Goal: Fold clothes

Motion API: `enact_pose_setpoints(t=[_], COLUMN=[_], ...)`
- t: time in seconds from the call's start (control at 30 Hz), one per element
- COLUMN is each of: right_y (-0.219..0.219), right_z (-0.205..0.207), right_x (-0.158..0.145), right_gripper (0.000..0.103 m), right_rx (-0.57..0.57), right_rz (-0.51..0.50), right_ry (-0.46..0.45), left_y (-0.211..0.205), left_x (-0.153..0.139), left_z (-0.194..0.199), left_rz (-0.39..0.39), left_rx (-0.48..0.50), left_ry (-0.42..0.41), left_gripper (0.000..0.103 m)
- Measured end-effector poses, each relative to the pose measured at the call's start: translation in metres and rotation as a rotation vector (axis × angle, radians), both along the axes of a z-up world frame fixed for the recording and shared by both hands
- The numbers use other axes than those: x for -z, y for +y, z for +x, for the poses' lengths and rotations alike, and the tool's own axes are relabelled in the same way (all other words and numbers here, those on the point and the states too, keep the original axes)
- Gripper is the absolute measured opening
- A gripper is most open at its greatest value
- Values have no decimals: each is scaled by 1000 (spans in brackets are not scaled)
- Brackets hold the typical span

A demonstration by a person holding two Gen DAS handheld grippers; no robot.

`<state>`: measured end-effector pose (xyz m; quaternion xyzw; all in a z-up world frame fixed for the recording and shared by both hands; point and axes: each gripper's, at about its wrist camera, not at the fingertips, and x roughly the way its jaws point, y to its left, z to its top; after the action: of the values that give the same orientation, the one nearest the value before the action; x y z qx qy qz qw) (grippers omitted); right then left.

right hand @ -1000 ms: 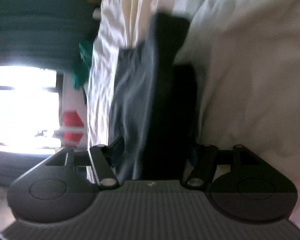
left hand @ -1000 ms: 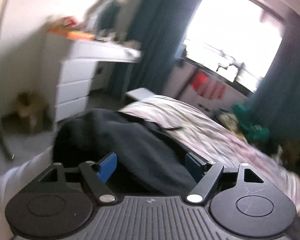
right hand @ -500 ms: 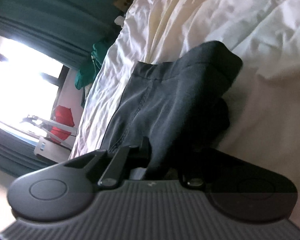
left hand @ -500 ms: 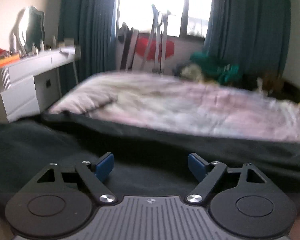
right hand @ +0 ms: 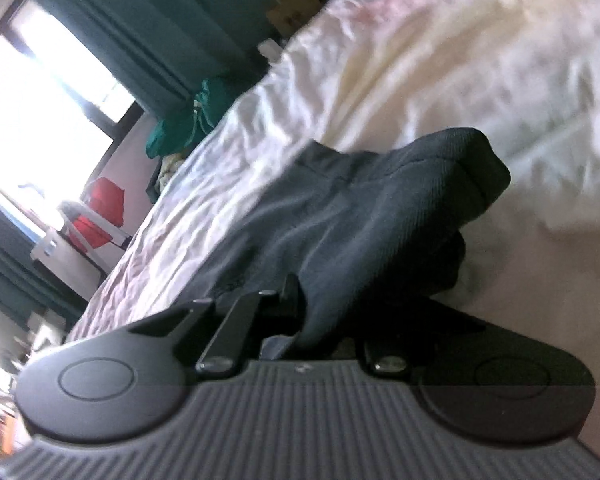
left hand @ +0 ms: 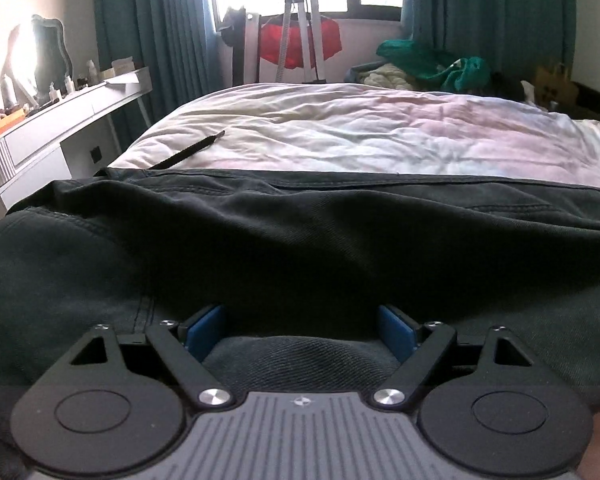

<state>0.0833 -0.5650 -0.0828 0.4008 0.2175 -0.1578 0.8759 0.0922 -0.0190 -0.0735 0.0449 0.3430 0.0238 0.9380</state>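
Note:
A dark, almost black garment lies spread across the near part of a bed with a pale wrinkled cover. My left gripper rests low on it, its blue pads wide apart with cloth bunched between them. In the right wrist view the same dark garment drapes over and into my right gripper. Its fingers are close together with a fold of cloth between them. The right finger is hidden under the fabric.
A white dresser with a mirror stands left of the bed. A tripod and red cloth stand by the bright window with teal curtains. A green pile of clothes lies at the far right. A dark strap lies on the bed cover.
The left gripper swung from facing the dresser to facing the window and came down onto the garment, now spread flat. The right gripper rolled and its fingers closed on the cloth.

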Motion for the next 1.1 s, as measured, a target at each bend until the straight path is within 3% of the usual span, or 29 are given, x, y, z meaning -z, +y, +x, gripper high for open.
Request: enact_pose_setpoints(t=[0.13, 0.27, 0.4, 0.53, 0.67, 0.87, 0.93, 1.1], right_y=[25, 77, 154, 237, 326, 415, 421, 415], right_z=[7, 17, 24, 30, 29, 22, 19, 16], right_x=[-39, -88, -130, -148, -121, -22, -7, -22], right_gripper=[12, 12, 12, 12, 12, 13, 13, 13], right_rx=[-23, -85, -201, -373, -592, -920, -926, -911], right_rz=[-184, -452, -735, -865, -993, -1164, -1262, -1222], right_ry=[-28, -60, -112, -205, -184, -15, -15, -90], left_y=[3, 8, 22, 42, 60, 70, 71, 70], left_x=[-4, -7, -21, -40, -58, -69, -68, -71], left_z=[-2, -3, -6, -18, -32, -46, -44, -40], left_rz=[-23, -55, -135, -170, -224, -196, -210, -224], left_rx=[-4, -5, -11, -82, -96, -129, -128, -123], left_ry=[-7, -22, -33, -84, -105, -136, -128, -151], left_gripper=[88, 88, 88, 88, 88, 88, 88, 88])
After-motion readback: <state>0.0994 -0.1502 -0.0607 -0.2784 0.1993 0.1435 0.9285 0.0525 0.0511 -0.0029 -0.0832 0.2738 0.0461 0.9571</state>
